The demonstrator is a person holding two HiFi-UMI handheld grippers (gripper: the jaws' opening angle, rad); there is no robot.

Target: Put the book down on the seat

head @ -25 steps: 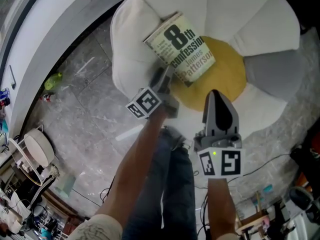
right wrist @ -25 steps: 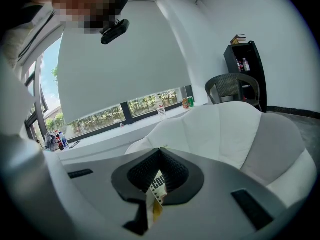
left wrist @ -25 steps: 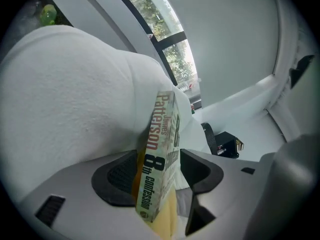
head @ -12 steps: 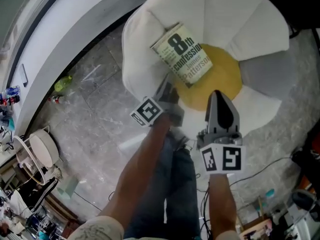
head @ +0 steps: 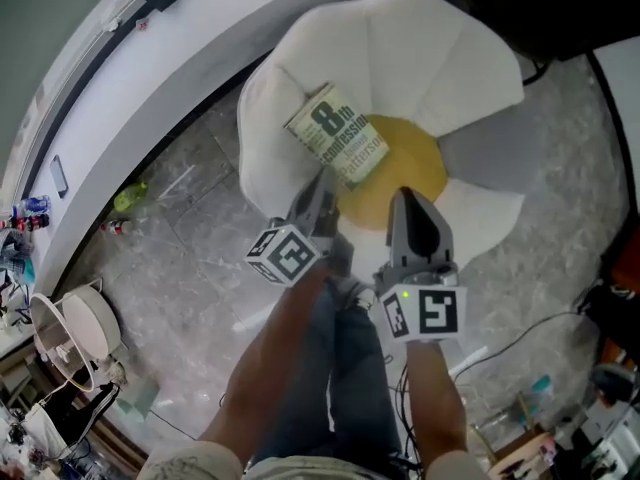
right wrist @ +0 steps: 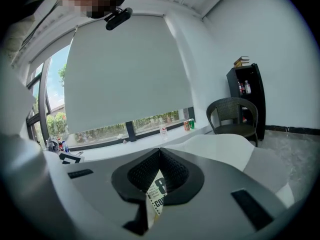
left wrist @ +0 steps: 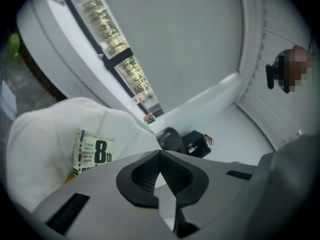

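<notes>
The book (head: 337, 146), a cream paperback with a big black "8th" on its cover, lies flat on the flower-shaped seat (head: 420, 58), half on a white petal and half on the yellow centre (head: 400, 168). My left gripper (head: 325, 175) hovers just short of the book's near edge, shut and empty. In the left gripper view its jaws (left wrist: 160, 153) meet at the tips, with the book (left wrist: 94, 154) off to the left. My right gripper (head: 404, 195) is over the yellow centre, right of the book and apart from it, shut. Below its closed tips (right wrist: 160, 150) the book (right wrist: 158, 194) shows through.
A curved white ledge (head: 150, 88) runs behind the seat, with grey marble floor (head: 190, 228) between them. A green object (head: 130, 198) lies on the floor at the left. A dark wicker chair (right wrist: 232, 115) and a black shelf (right wrist: 247, 91) stand in the room's corner. Cables trail at lower right.
The left gripper was open at the book's near corner; it has closed and drawn back a little. The book stays flat on the seat. Both grippers now look farther from it.
</notes>
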